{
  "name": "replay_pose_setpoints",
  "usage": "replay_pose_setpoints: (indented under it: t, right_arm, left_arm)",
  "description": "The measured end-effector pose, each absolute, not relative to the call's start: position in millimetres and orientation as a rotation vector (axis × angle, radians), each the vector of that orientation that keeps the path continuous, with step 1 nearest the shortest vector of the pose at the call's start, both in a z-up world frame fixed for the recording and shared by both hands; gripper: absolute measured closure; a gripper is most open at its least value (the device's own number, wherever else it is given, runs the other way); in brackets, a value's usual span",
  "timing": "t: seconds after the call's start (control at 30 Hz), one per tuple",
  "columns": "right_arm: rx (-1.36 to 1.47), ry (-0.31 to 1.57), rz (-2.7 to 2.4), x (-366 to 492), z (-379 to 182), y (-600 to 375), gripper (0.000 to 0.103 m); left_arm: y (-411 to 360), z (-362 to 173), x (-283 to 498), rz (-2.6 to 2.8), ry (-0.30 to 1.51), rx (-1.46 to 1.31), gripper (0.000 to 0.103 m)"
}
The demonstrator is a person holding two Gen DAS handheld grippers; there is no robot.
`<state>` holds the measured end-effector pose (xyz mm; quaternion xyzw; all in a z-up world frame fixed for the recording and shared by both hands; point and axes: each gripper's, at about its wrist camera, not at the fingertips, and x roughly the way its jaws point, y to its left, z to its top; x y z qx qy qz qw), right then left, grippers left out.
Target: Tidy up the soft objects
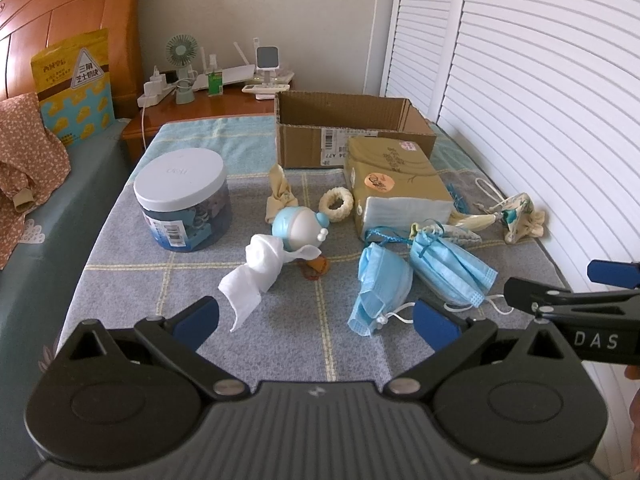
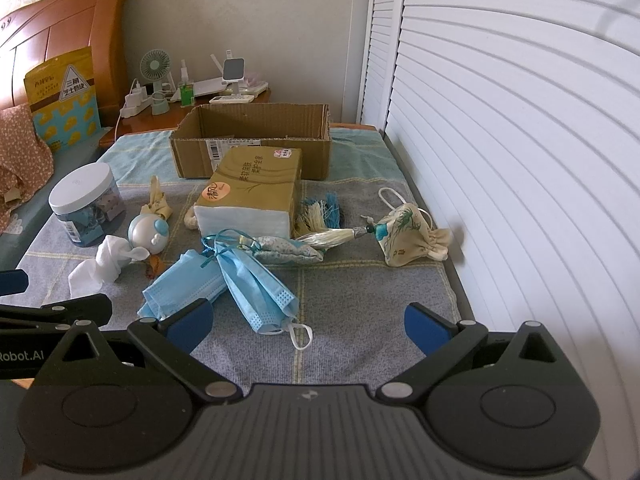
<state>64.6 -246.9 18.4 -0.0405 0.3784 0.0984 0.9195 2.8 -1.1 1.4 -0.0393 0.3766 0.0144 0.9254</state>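
Two blue pleated face masks (image 2: 256,288) (image 2: 180,290), one open brown cardboard box (image 2: 252,140), one white-lidded clear plastic jar (image 2: 86,204), one olive-wrapped tissue pack (image 2: 252,192).

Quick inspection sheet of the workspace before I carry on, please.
Surface: checked blanket, no spills seen.
Job's things: two blue masks, white cloth, pouch, sachet, ring, all loose; box open, inside hidden.
Clutter: jar, tissue pack, round toy.
Grippers: left gripper and right gripper, jaws open, holding nothing.
Cables: white cord off the nightstand.
Surroundings: louvred doors, headboard.
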Motion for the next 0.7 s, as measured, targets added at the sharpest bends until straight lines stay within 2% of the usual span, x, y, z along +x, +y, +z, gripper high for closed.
replay_pose_setpoints:
  t: [0.7]
  right_arm:
    - [-0.099, 0.767, 0.199, 67.2, 19.5, -245.3, 0.000]
  left_arm:
    - [-1.5, 2.3, 7.0, 0.021, 0.768, -0.065, 0.001]
